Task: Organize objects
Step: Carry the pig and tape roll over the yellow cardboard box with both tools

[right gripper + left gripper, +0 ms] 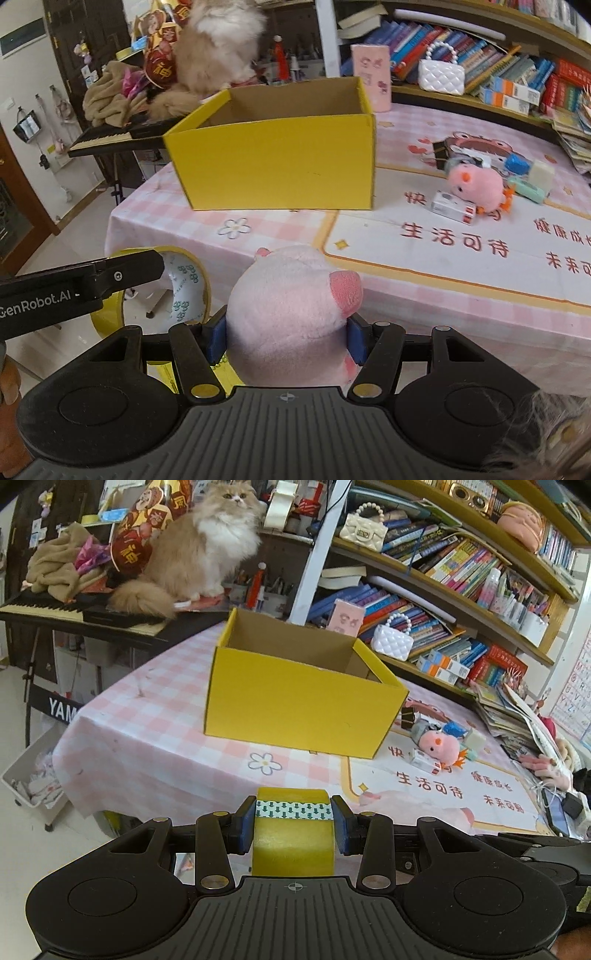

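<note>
My left gripper (294, 821) is shut on a yellow tape roll (293, 842) with a white band of green arrows, held before the table's near edge. My right gripper (287, 341) is shut on a pale pink plush pig (291, 310). In the right wrist view the tape roll (186, 284) and the left gripper's black finger (122, 275) show at the left. An open yellow cardboard box (303, 701) (280, 162) stands on the pink checked tablecloth (147, 731) beyond both grippers, its inside bare as far as I see.
Right of the box lie a small pink plush chick (476, 182), a white packet (452, 206), a binder clip (441, 153) and other small items. A fluffy cat (207, 550) sits on a keyboard (48, 609) behind. Bookshelves (443, 583) line the right. A floor bin (33, 775) stands left.
</note>
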Action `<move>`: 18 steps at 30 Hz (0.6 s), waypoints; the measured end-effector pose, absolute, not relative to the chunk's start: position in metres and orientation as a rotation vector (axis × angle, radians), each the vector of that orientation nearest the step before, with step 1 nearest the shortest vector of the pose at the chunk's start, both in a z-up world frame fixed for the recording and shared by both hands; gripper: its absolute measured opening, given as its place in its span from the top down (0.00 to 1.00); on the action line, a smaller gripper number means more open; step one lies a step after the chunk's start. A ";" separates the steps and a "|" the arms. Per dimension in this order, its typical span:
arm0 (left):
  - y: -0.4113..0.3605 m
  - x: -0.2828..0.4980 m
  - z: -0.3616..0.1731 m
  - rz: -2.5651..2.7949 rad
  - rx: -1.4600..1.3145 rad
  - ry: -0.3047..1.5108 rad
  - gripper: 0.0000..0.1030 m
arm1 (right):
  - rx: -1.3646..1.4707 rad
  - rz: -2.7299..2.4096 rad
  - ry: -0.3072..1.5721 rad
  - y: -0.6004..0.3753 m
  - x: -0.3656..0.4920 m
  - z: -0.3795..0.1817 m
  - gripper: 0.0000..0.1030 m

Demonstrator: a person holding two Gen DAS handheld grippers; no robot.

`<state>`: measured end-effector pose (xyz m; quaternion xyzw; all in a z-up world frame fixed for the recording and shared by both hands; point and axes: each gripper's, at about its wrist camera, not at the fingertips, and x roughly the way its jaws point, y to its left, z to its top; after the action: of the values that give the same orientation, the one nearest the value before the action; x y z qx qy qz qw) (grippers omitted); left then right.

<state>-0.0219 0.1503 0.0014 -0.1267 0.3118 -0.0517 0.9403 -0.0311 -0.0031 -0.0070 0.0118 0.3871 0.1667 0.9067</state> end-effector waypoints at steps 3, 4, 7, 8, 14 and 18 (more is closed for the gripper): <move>0.156 -0.024 0.004 -0.113 -0.257 0.620 0.62 | 0.015 0.344 0.786 0.007 -0.034 -0.004 0.44; 0.158 -0.025 0.005 -0.115 -0.259 0.616 0.62 | 0.012 0.343 0.783 0.009 -0.034 -0.003 0.44; 0.163 -0.025 0.007 -0.116 -0.259 0.606 0.62 | 0.009 0.341 0.775 0.014 -0.035 0.000 0.44; 0.164 -0.025 0.008 -0.118 -0.256 0.602 0.62 | 0.011 0.336 0.773 0.014 -0.034 0.002 0.44; 0.167 -0.025 0.011 -0.130 -0.237 0.590 0.62 | 0.006 0.335 0.770 0.020 -0.033 0.005 0.44; 0.167 -0.021 0.015 -0.153 -0.227 0.577 0.62 | 0.001 0.332 0.761 0.023 -0.032 0.009 0.44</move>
<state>-0.0212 0.1673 0.0151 -0.1115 0.2835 -0.0752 0.9495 -0.0316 0.0225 0.0088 0.0006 0.3695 0.1614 0.9151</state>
